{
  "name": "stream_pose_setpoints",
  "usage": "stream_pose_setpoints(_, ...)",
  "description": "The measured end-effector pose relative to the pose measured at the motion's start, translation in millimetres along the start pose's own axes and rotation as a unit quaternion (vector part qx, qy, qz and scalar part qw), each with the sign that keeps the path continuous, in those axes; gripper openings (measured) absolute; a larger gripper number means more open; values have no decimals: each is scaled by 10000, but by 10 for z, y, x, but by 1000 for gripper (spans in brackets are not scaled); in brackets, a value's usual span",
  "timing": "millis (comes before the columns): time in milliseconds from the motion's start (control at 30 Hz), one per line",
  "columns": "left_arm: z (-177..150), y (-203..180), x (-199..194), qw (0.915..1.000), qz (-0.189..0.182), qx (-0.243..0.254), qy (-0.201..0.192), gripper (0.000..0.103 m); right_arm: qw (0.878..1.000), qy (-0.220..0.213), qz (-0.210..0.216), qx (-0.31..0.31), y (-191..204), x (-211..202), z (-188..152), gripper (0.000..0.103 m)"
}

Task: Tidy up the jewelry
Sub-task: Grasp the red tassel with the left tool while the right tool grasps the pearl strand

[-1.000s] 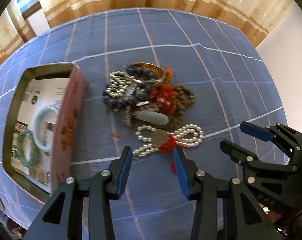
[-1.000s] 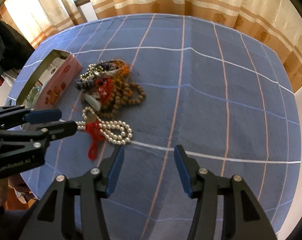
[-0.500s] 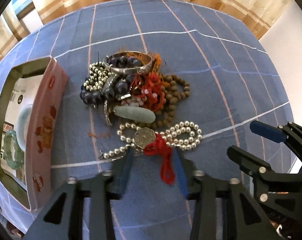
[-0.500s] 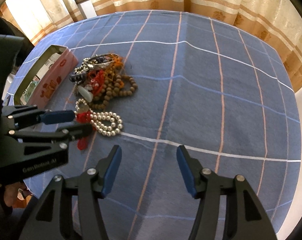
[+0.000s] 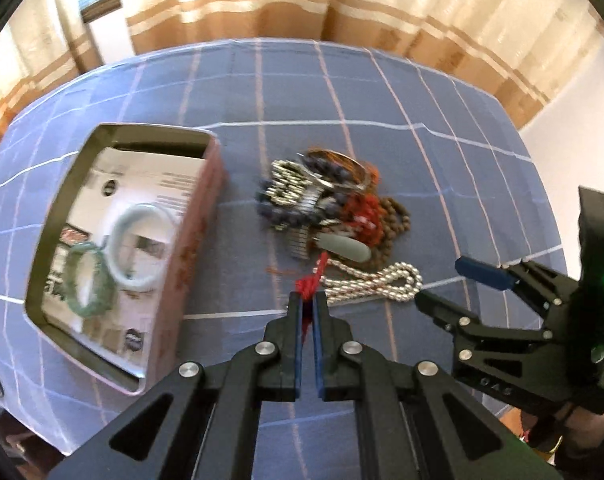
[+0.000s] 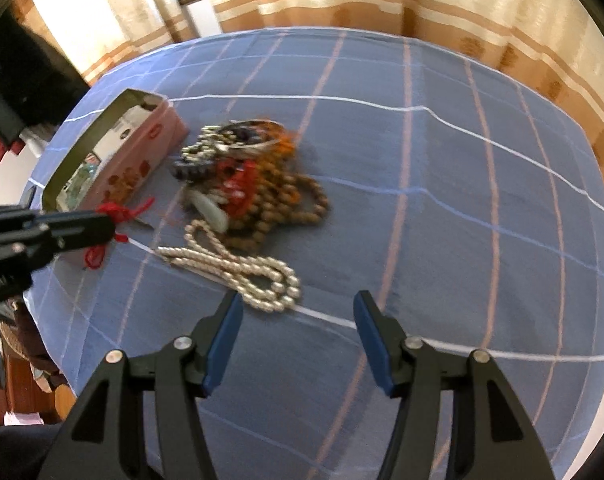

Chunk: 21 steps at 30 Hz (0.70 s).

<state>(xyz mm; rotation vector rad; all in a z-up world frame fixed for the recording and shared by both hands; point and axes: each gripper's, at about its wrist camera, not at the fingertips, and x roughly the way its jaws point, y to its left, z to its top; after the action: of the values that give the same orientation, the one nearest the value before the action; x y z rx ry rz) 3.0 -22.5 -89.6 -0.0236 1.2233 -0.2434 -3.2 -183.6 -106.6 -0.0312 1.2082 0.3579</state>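
**Asker:** Jaws of the left gripper (image 5: 307,300), how do they stand?

**Watcher:** Pressed together, with only a sliver between the blue pads. They pinch the red knotted cord (image 5: 309,285) of the silver bead strand (image 5: 375,283). From the right wrist view the same cord (image 6: 116,213) bunches at the fingertips, a red tail hanging below them.

**Asker:** And the strand itself?

**Watcher:** It trails away from the left fingertips toward the right gripper (image 5: 449,284), lying looped on the blue checked cloth (image 5: 401,92). Whether the end nearest the knot has lifted clear of the cloth, I cannot tell.

**Asker:** The right gripper?

**Watcher:** Its jaws stand roughly half apart and hold nothing. In its own view the strand's far loop (image 6: 270,280) lies just ahead of its left finger (image 6: 224,330), not between the pads.

**Asker:** Where is the remaining jewelry?

**Watcher:** Heaped just beyond the left fingertips: a pale green pendant (image 5: 343,246) nearest, brown wooden beads (image 5: 395,222) to its right, dark and silver pieces (image 5: 298,196) behind. Motion blur hides finer detail.

**Asker:** And the box?

**Watcher:** A pink open tin (image 5: 200,236) sits left of the left gripper, near the heap but apart from it. Inside lie a green bangle (image 5: 88,280) and a pale bangle (image 5: 142,248), touching or overlapping, on printed paper.
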Motion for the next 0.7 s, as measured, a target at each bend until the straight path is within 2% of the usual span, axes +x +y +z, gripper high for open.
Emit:
stream_pose_setpoints(133,8,96,-98,9999,86,-55,-119,3,9997,-6,95,-228,149,83,65,61)
stream_pose_setpoints(267,-27,183,-91,9997,206,-27,-98,3,9990,76,10,-449,260,245,121,61)
stream_pose_setpoints(333,-32,209,-38,9993,374,29,-94,3,9984,122,-28,-553,296,333,134,61)
stream_pose_setpoints(433,-30,316,-15,9992,387,-51,-58,3,9961,48,-130,-875,372,380,130,69)
stream_pose_setpoints(467,-25,336,-19,9992,394,-61,-62,3,9948,68,-186,-997,412,393,131,69)
stream_pose_setpoints(567,-28,354,-55,9993,368,-54,-98,3,9937,101,-197,-1102,440,370,129,49)
stream_pose_setpoints(633,-26,366,-76,9994,335,-65,-107,3,9942,189,-81,-1058,429,342,138,17)
stream_pose_setpoints(700,-18,365,-107,9994,319,-49,-133,3,9946,266,52,-1000,413,322,108,16)
